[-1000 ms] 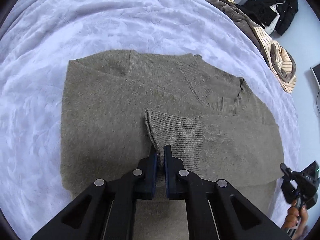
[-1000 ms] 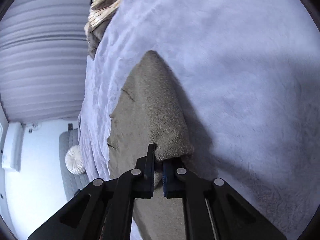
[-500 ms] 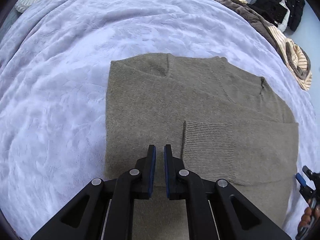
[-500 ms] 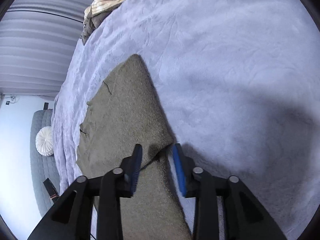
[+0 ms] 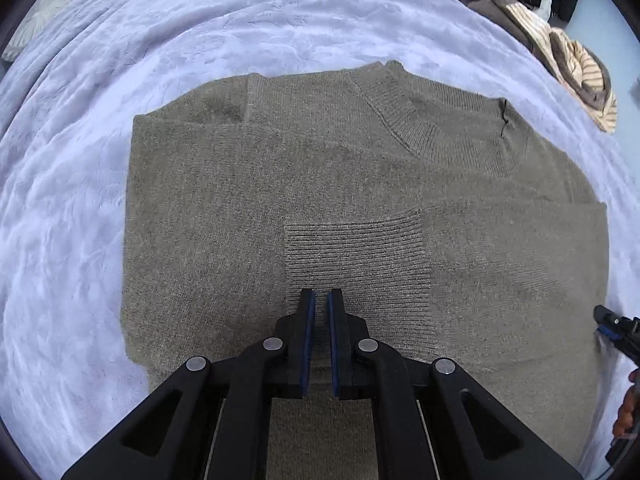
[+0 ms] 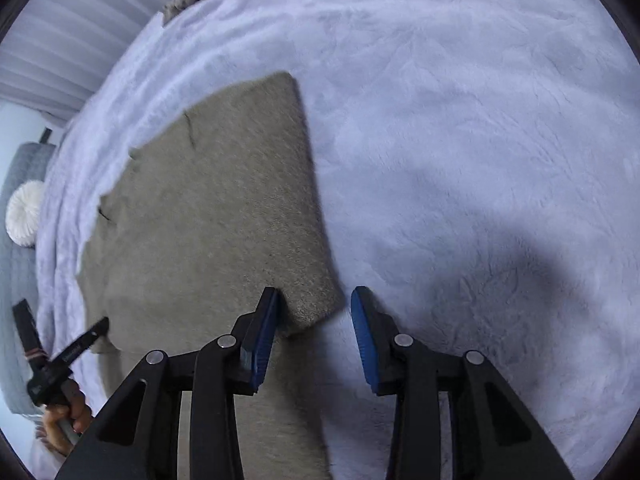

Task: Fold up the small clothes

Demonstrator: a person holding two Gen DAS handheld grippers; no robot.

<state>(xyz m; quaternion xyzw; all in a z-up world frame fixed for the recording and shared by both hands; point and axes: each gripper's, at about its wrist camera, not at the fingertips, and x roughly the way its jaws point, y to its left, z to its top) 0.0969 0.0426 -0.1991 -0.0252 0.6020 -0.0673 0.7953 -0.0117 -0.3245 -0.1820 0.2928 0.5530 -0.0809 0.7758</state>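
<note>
An olive-brown knit sweater (image 5: pixel 280 184) lies flat on the lavender bed cover (image 5: pixel 120 40), neckline at the far side. One sleeve is folded across the body, its ribbed cuff (image 5: pixel 352 248) lying flat near the middle. My left gripper (image 5: pixel 321 296) hovers just over the cuff's near edge, its jaws almost together and holding nothing. In the right wrist view the sweater (image 6: pixel 208 208) fills the left half; my right gripper (image 6: pixel 316 296) is open, its jaws either side of the folded corner (image 6: pixel 316 304) at the sweater's right edge.
A heap of brown, striped and black clothes (image 5: pixel 560 32) lies at the far right of the bed. A round white cushion (image 6: pixel 24 212) sits on a grey sofa beyond the bed's left side. Grey curtains (image 6: pixel 60 40) hang behind.
Both grippers have let go: the left released the sleeve cuff, which now lies flat on the body; the right opened off the sweater's folded corner and drew back a little.
</note>
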